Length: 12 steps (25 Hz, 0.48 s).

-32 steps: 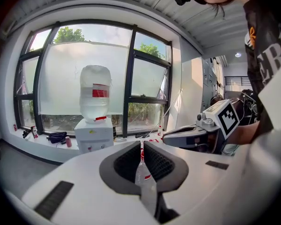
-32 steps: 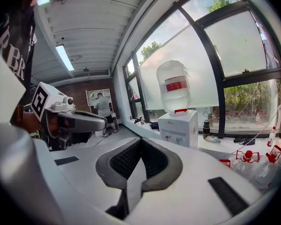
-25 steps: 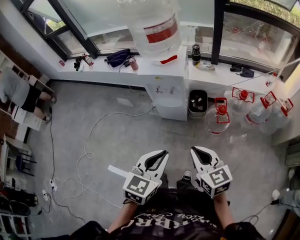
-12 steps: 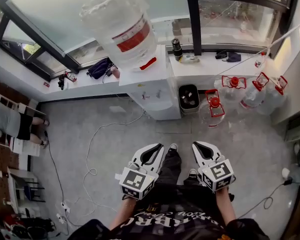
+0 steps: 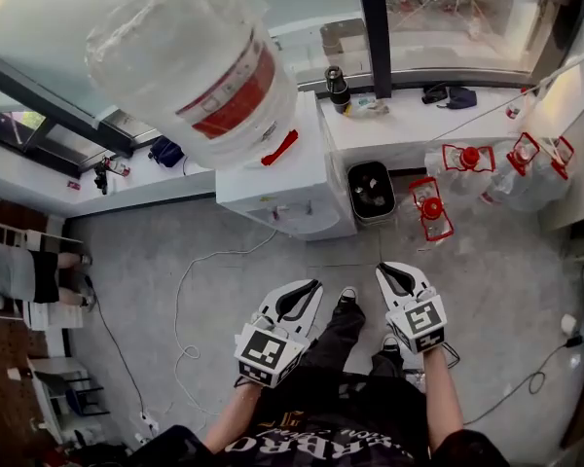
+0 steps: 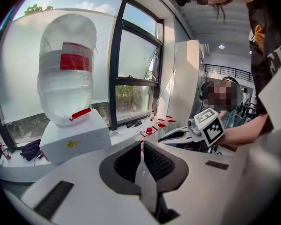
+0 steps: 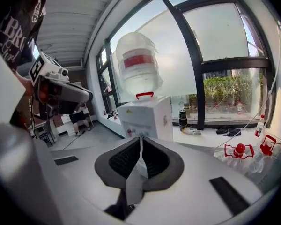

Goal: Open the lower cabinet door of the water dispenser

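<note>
Water dispenser sits larger and nearer in the head view than a second ago, so the person is walking up to it. Left gripper and right gripper are both closed on nothing, side by side and well short of the white cabinet ahead, which stands under its upturned bottle. The lower door is untouched; the approach isn't finished.

Open floor before water dispenser
</note>
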Each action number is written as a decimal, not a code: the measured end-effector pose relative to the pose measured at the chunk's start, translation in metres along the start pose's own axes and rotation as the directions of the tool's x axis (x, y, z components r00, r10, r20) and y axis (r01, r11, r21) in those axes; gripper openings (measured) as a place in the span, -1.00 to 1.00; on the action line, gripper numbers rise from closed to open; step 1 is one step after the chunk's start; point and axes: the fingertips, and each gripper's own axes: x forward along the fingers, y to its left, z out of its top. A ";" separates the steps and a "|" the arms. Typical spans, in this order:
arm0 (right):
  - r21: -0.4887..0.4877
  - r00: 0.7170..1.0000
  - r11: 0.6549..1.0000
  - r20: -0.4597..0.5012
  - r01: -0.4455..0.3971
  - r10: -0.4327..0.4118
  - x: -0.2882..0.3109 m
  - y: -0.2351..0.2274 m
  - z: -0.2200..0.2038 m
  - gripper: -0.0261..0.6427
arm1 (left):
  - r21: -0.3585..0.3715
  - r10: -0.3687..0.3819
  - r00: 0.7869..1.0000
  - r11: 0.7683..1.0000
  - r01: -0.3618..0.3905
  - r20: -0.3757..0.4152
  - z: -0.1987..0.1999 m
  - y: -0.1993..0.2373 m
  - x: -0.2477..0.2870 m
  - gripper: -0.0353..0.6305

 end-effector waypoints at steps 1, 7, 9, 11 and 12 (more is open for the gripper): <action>0.000 1.000 1.000 -0.011 -0.002 0.002 0.019 -0.010 -0.009 -0.83 | 0.005 -0.013 1.000 1.000 0.013 -0.014 -0.005 0.007 0.011 -0.82; -0.055 0.994 0.998 -0.111 -0.020 0.014 0.142 -0.068 -0.097 -0.70 | 0.081 -0.088 0.994 0.992 0.093 -0.063 -0.060 0.040 0.090 -0.82; -0.066 0.991 0.998 -0.135 -0.016 0.007 0.177 -0.084 -0.132 -0.63 | 0.116 -0.119 0.990 0.985 0.127 -0.075 -0.085 0.050 0.122 -0.82; -0.083 0.987 0.996 -0.159 -0.023 0.009 0.209 -0.099 -0.165 -0.57 | 0.139 -0.136 0.987 0.979 0.148 -0.091 -0.107 0.061 0.154 -0.82; -0.091 0.984 0.995 -0.177 -0.030 0.013 0.223 -0.105 -0.181 -0.54 | 0.145 -0.142 0.985 0.977 0.155 -0.094 -0.115 0.066 0.169 -0.82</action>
